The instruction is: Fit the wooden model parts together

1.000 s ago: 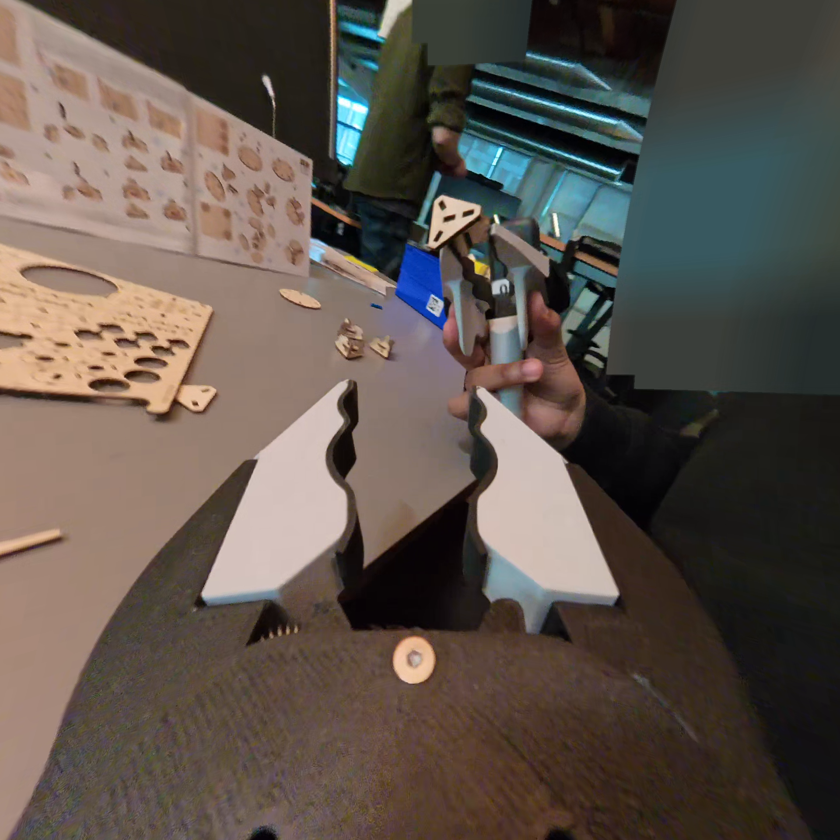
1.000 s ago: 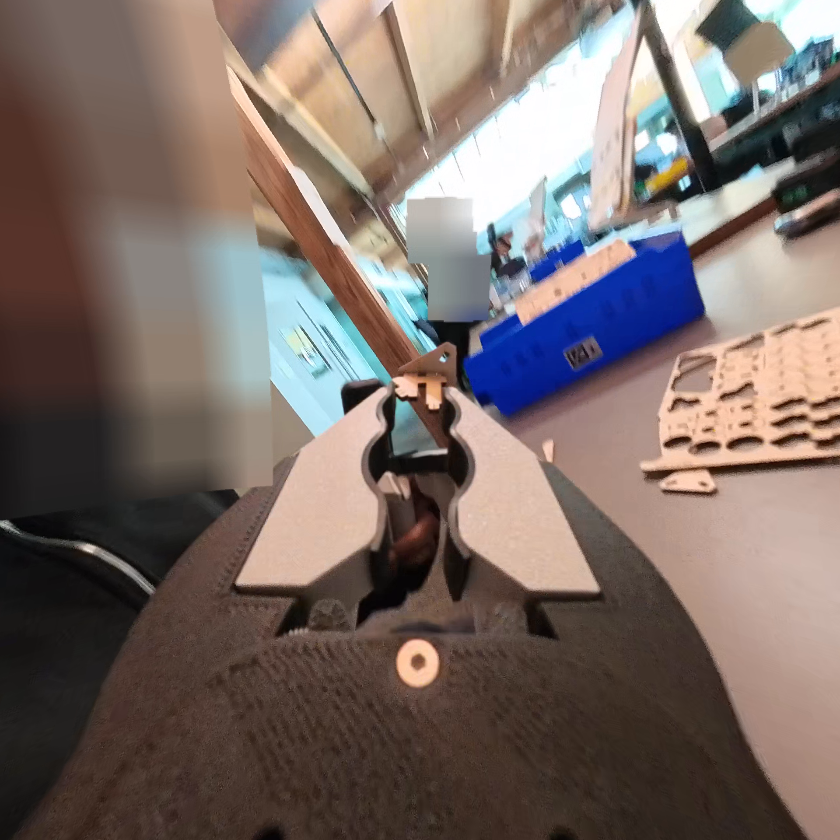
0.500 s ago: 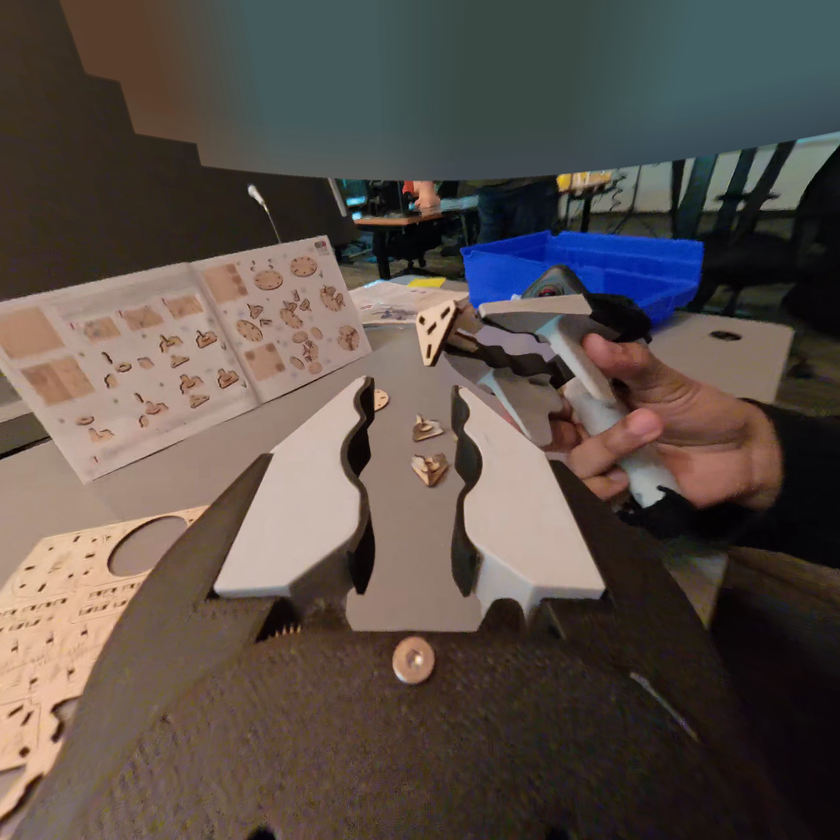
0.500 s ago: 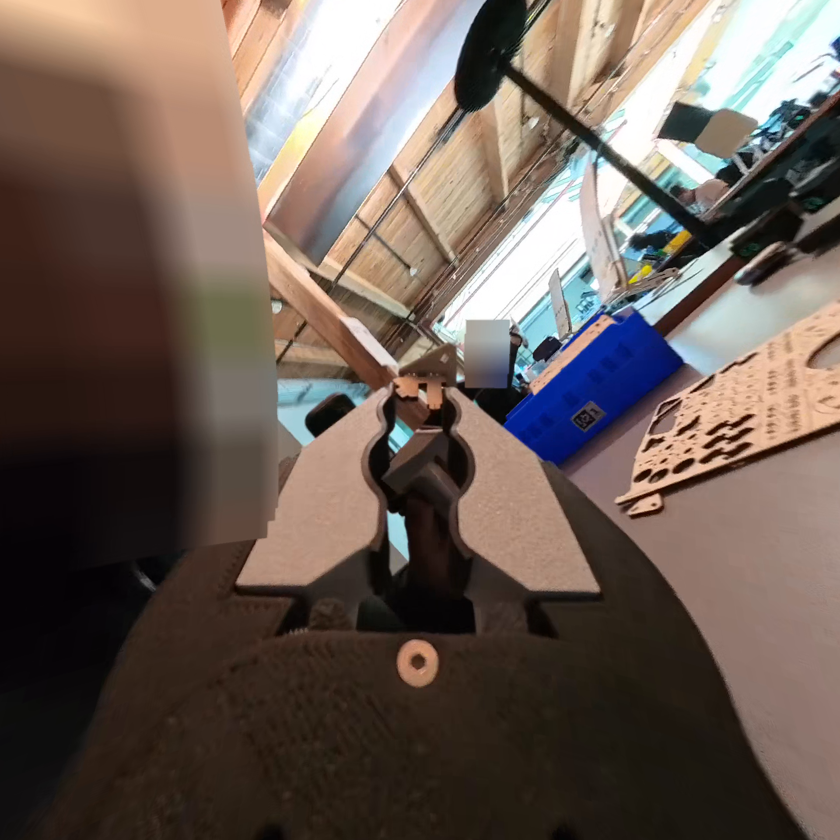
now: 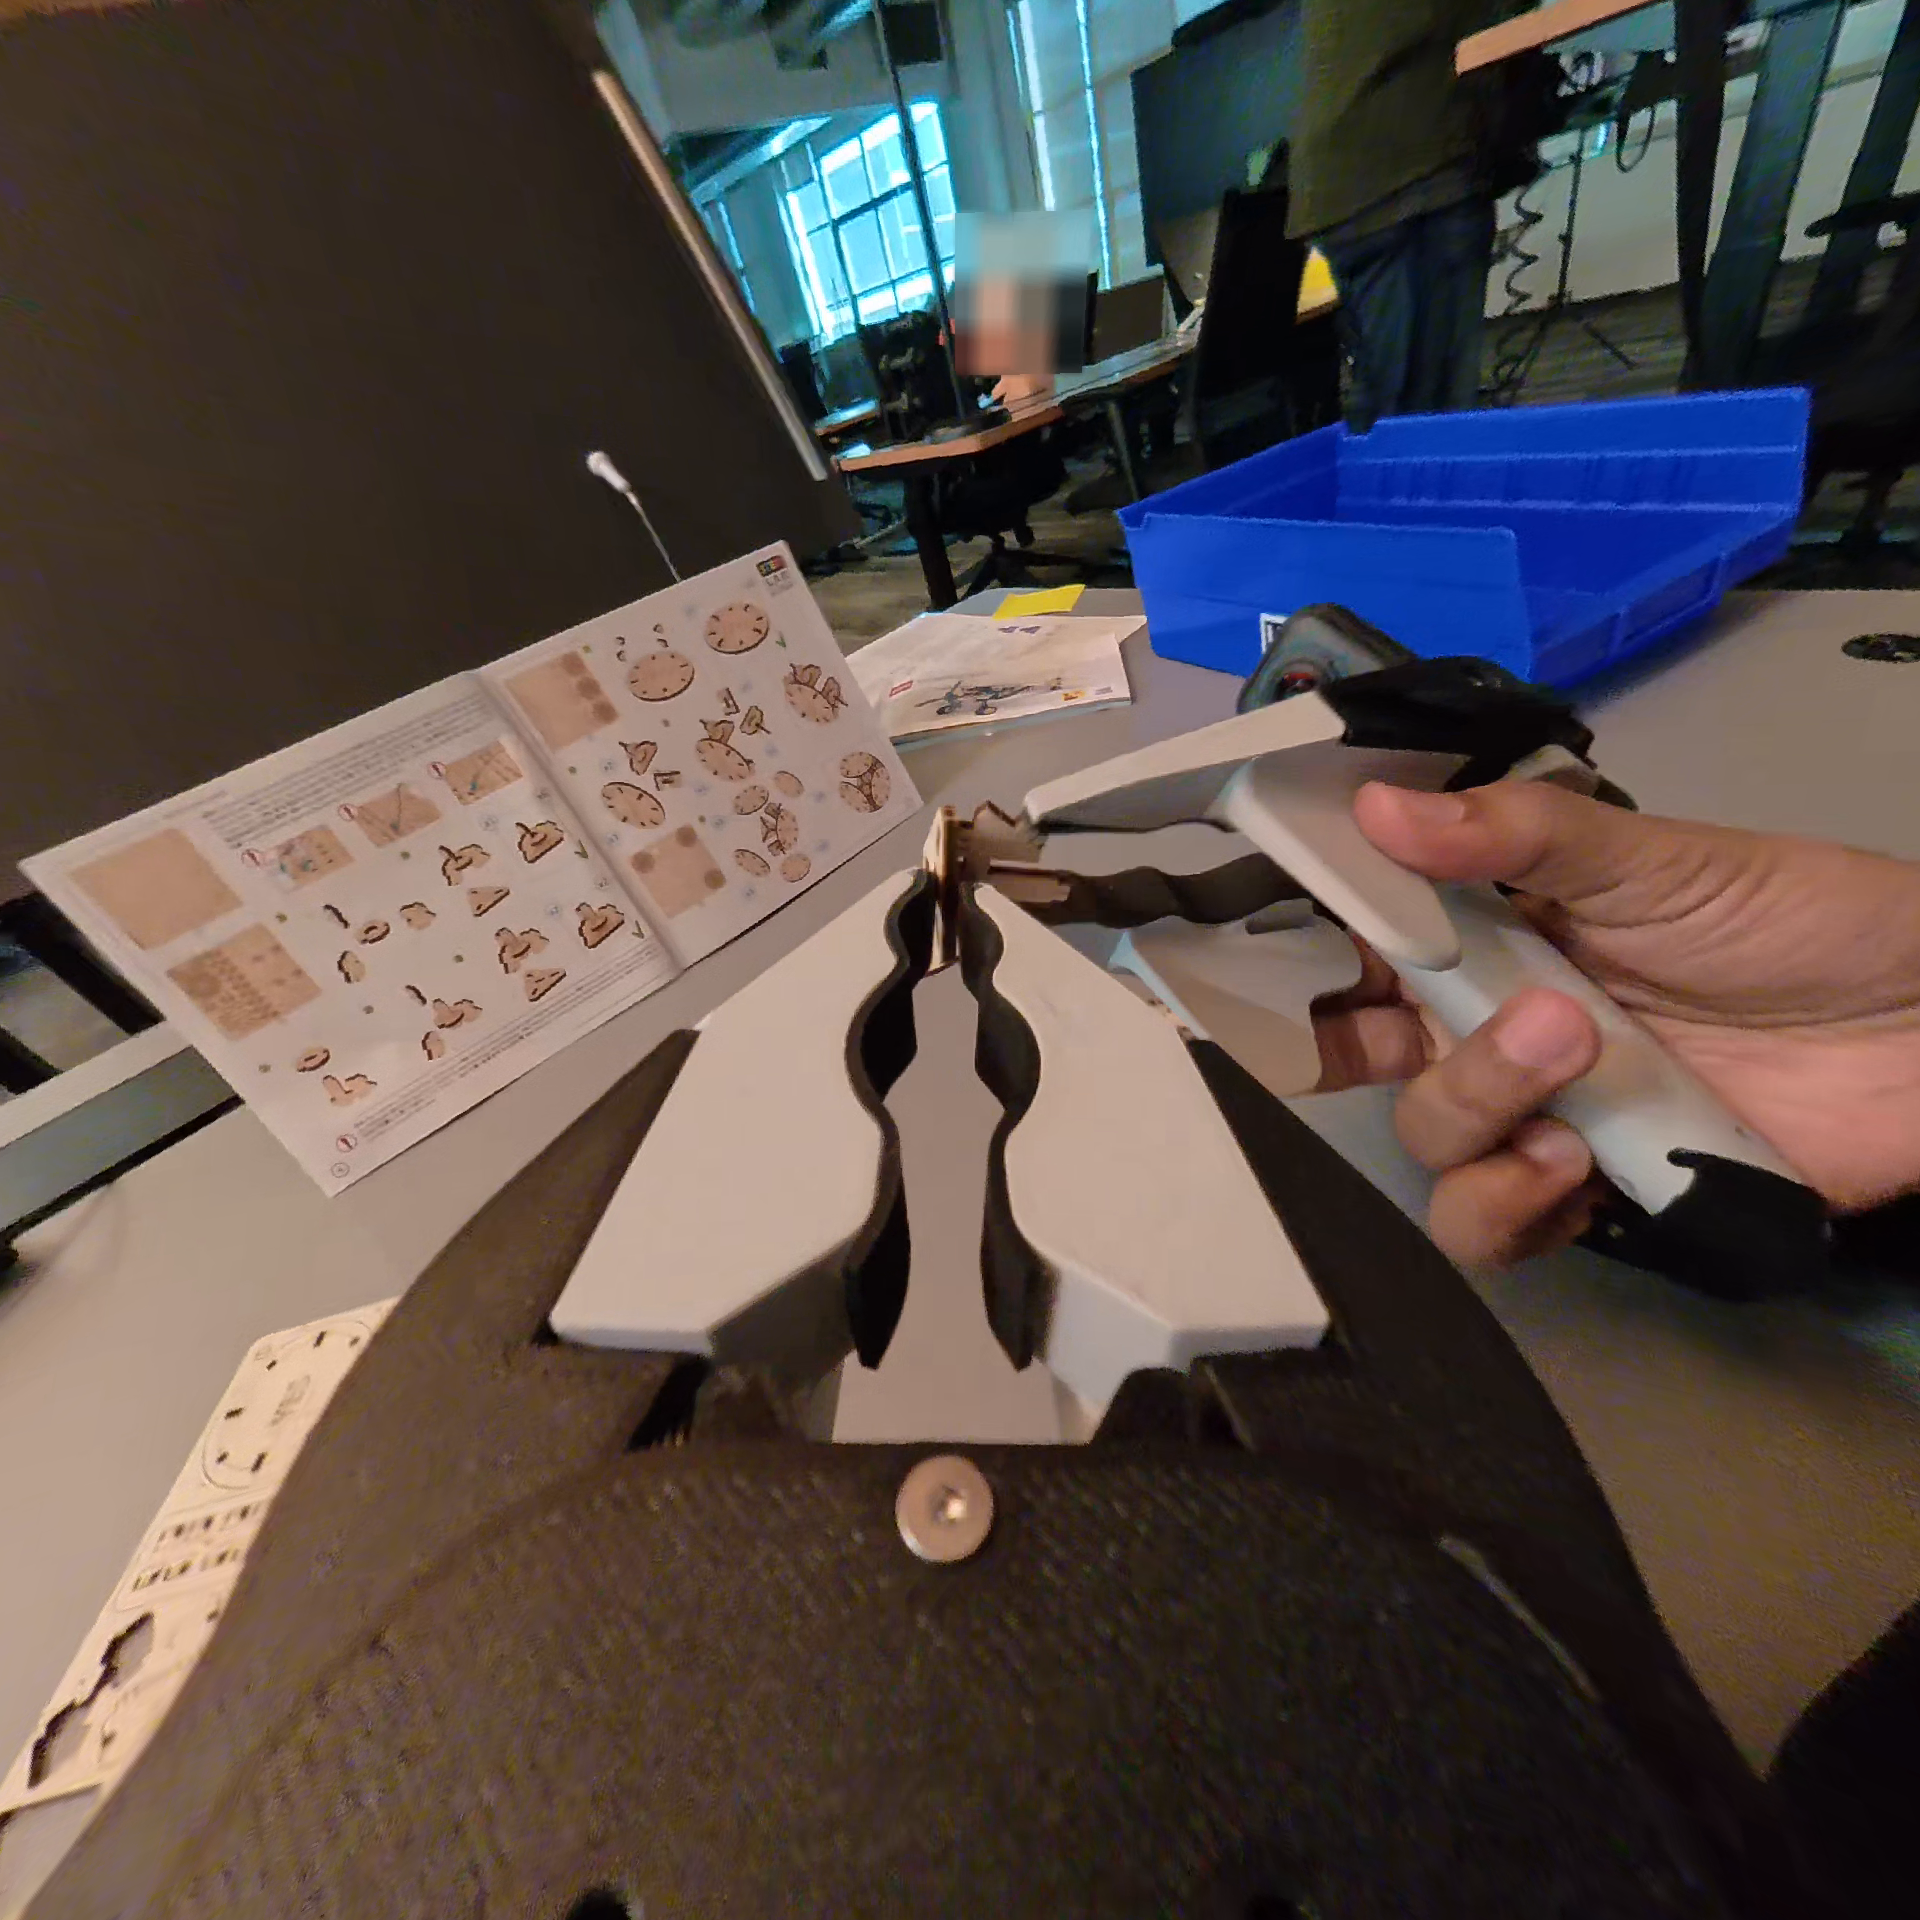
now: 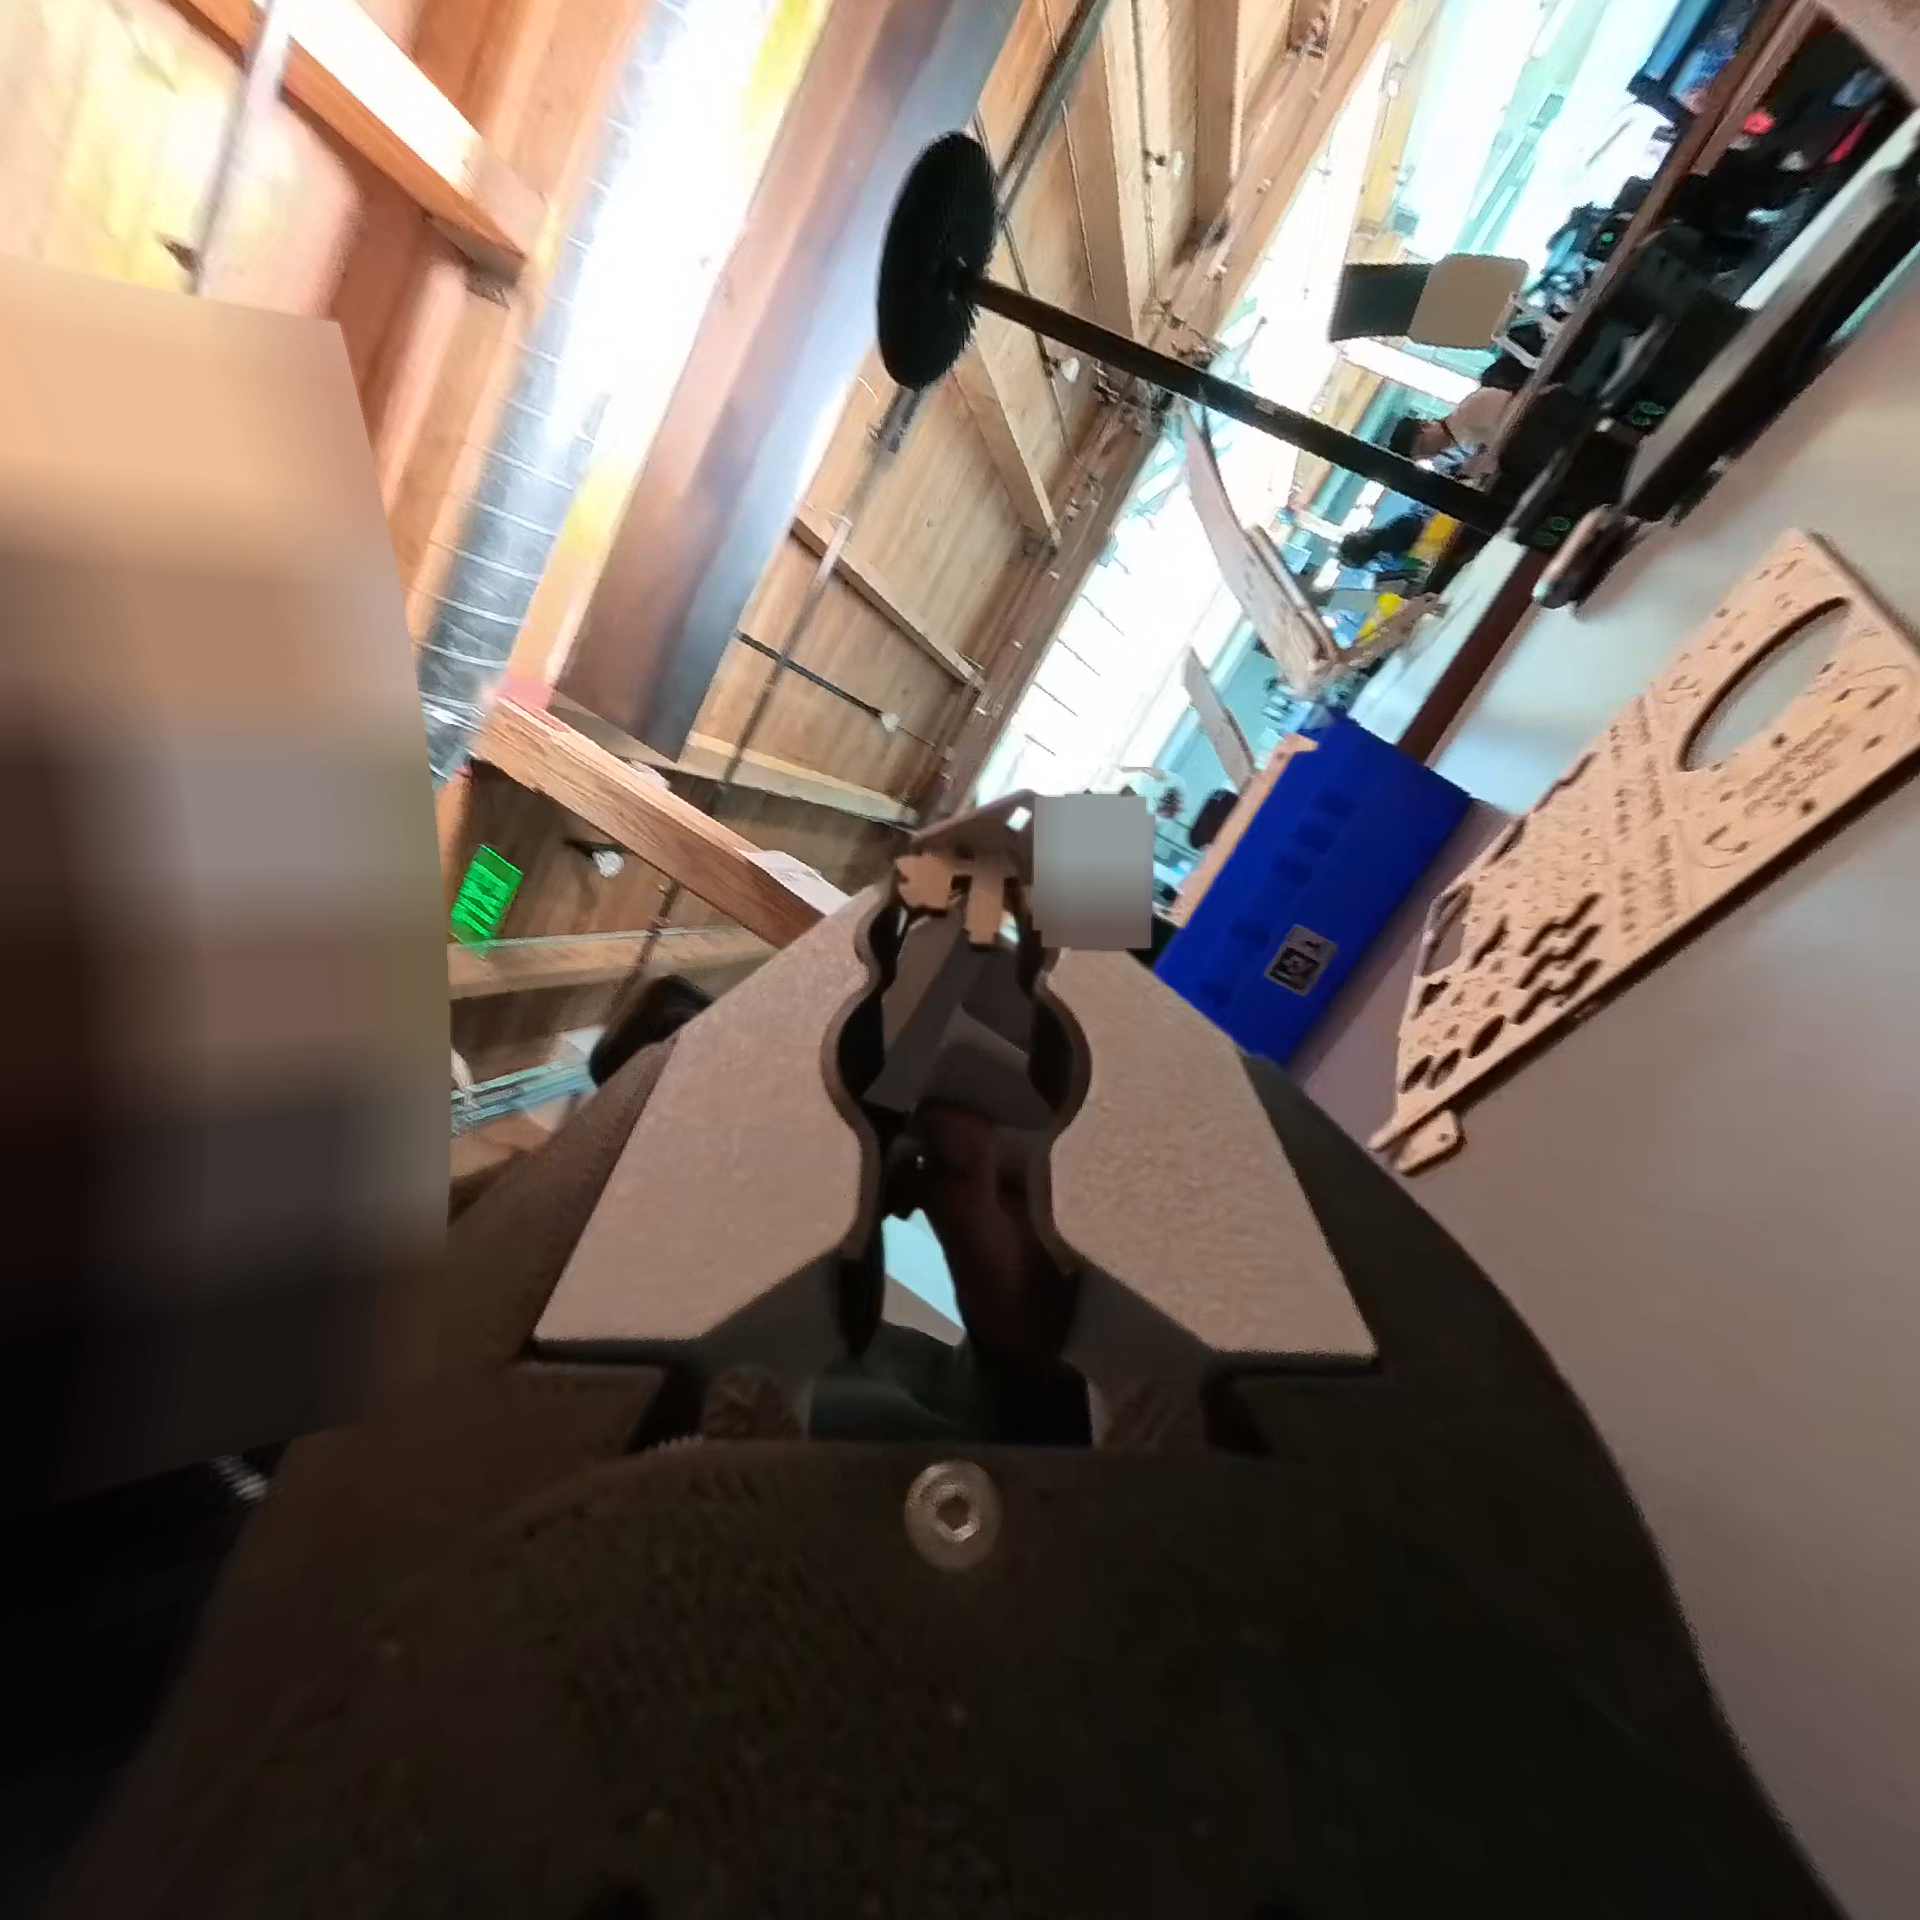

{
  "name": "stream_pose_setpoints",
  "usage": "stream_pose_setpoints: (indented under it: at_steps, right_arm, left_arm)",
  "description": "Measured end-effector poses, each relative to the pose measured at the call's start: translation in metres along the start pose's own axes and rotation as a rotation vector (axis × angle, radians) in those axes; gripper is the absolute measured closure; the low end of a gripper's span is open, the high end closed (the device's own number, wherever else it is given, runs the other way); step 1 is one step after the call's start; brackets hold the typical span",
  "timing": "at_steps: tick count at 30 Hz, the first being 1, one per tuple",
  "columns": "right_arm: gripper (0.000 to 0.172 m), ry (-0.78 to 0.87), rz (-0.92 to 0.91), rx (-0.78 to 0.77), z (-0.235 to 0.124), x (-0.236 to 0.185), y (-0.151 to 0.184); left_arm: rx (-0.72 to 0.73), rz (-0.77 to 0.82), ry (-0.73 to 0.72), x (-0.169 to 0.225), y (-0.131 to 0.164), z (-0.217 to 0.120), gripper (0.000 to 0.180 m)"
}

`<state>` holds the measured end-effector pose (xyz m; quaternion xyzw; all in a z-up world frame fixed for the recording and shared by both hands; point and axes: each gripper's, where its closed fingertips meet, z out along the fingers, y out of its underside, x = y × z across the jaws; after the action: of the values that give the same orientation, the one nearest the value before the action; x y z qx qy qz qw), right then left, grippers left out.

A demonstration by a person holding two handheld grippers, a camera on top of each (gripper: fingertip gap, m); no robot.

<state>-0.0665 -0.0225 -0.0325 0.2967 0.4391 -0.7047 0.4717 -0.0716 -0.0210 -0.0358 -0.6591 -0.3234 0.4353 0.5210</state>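
Observation:
In the left wrist view my left gripper (image 5: 942, 902) has its fingertips closed on the thin edge of a small wooden triangular plate (image 5: 941, 883). Short tabbed wooden pieces (image 5: 1000, 833) stick out of that plate to the right. My right gripper (image 5: 1044, 844), held by a hand (image 5: 1662, 987), comes in from the right and is shut on those pieces. In the right wrist view my right gripper (image 6: 948, 891) pinches the tabbed pieces (image 6: 935, 871), with the triangular plate (image 6: 977, 831) just beyond the tips. A left finger (image 6: 925, 1018) shows through the gap behind them.
An open instruction booklet (image 5: 468, 862) stands on the grey table (image 5: 156, 1278), with a leaflet (image 5: 997, 675) and a blue bin (image 5: 1455, 540) behind. A cut-out wooden sheet (image 6: 1662, 831) lies to the right, and another sheet (image 5: 156, 1558) is at the lower left. A person stands in the background.
My left gripper swung round to the right gripper and its wide-open jaws narrowed onto the triangular plate. The right gripper kept its hold on the wooden assembly and tilted over.

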Motion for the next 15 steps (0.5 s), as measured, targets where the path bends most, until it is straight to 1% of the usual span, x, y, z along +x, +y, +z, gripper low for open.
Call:
stream_pose_setpoints:
  at_steps: [1, 2, 4, 5, 6, 8, 10, 11, 12, 13, 15]
  right_arm:
    - [0.142, 0.042, -0.043, -0.001, 0.0, 0.003, -0.003]
    - [0.131, 0.082, -0.105, 0.01, -0.001, 0.004, -0.007]
    - [0.123, 0.139, -0.271, 0.037, -0.003, 0.001, -0.016]
    - [0.12, 0.165, -0.382, 0.037, -0.004, -0.002, -0.018]
    - [0.121, 0.205, -0.526, 0.024, -0.005, -0.004, -0.017]
    - [0.124, 0.333, -0.87, -0.023, -0.007, 0.0, -0.012]
    - [0.131, 0.453, -1.191, -0.065, -0.009, 0.003, -0.005]
    - [0.136, 0.488, -1.315, -0.08, -0.008, 0.003, 0.0]
    - [0.141, 0.511, -1.404, -0.102, -0.006, 0.004, 0.006]
    - [0.147, 0.534, -1.453, -0.126, -0.006, 0.008, 0.011]
    - [0.149, 0.559, -1.454, -0.171, -0.006, 0.019, 0.019]
  left_arm:
    - [0.003, -0.023, -0.006, -0.003, 0.001, -0.001, 0.179]
    - [0.006, -0.051, -0.008, -0.006, 0.002, -0.002, 0.179]
    - [0.012, -0.13, 0.003, -0.013, 0.005, -0.003, 0.179]
    - [0.013, -0.183, 0.018, -0.015, 0.008, -0.003, 0.179]
    - [0.007, -0.241, 0.051, -0.014, 0.013, -0.002, 0.179]
    - [-0.008, -0.34, 0.111, -0.012, 0.024, -0.001, 0.179]
    - [-0.019, -0.404, 0.132, -0.011, 0.035, -0.002, 0.179]
    - [-0.024, -0.426, 0.149, -0.008, 0.039, -0.002, 0.179]
    - [-0.029, -0.438, 0.164, -0.004, 0.042, -0.002, 0.179]
    - [-0.035, -0.441, 0.176, -0.001, 0.043, -0.002, 0.179]
    - [-0.047, -0.426, 0.184, 0.002, 0.045, 0.0, 0.179]
